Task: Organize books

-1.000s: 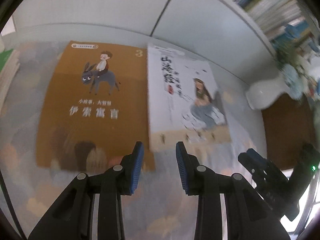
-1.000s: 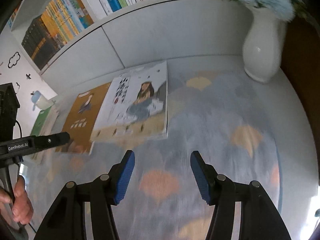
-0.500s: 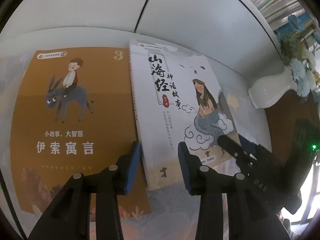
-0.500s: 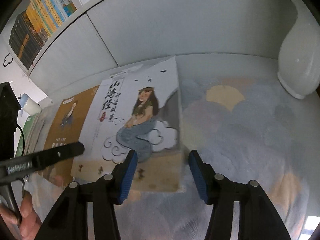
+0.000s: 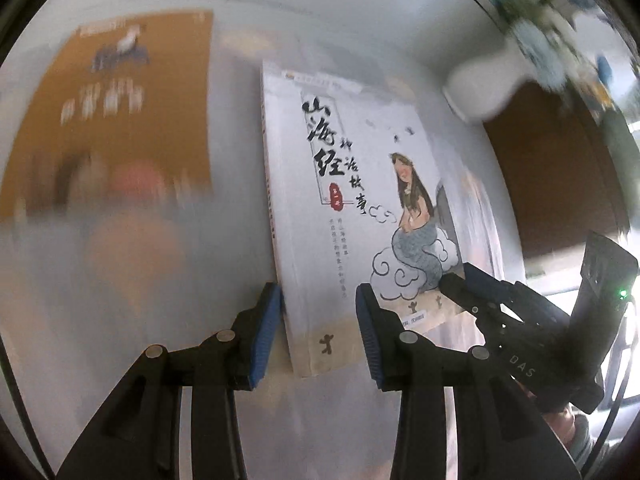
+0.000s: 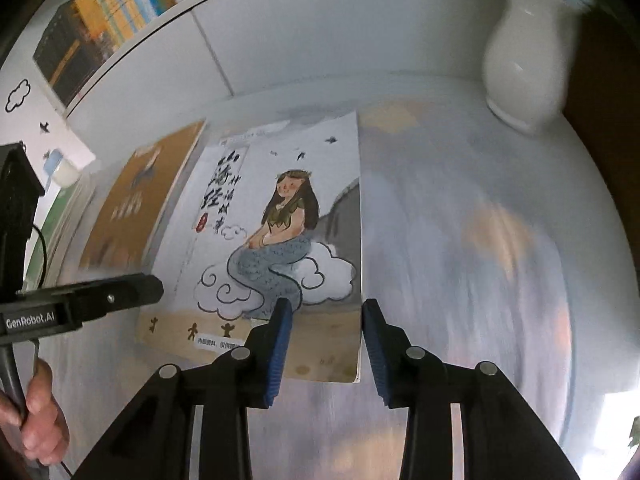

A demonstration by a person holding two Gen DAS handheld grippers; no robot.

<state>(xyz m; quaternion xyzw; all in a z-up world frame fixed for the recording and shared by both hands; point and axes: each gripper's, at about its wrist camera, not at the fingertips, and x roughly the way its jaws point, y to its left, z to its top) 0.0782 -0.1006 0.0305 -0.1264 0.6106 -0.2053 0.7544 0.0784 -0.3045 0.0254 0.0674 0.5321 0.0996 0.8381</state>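
Note:
A white book with a mermaid on its cover (image 5: 352,208) lies flat on the patterned tablecloth; it also shows in the right wrist view (image 6: 276,240). A brown book (image 5: 116,108) lies to its left, blurred, and shows in the right wrist view (image 6: 140,204). My left gripper (image 5: 318,332) is open, its blue pads astride the white book's near left corner. My right gripper (image 6: 326,340) is open, its pads astride the book's near right corner. Neither pad visibly presses the book.
A white vase (image 6: 524,56) stands at the back right on the cloth. A white cabinet wall (image 6: 320,32) runs behind the books, with a shelf of upright books (image 6: 100,20) above. A green book stack (image 6: 60,216) lies at far left.
Both grippers have moved closer to the white book's near edge. The white book now sits apart from the brown book, shifted right, with a gap between them.

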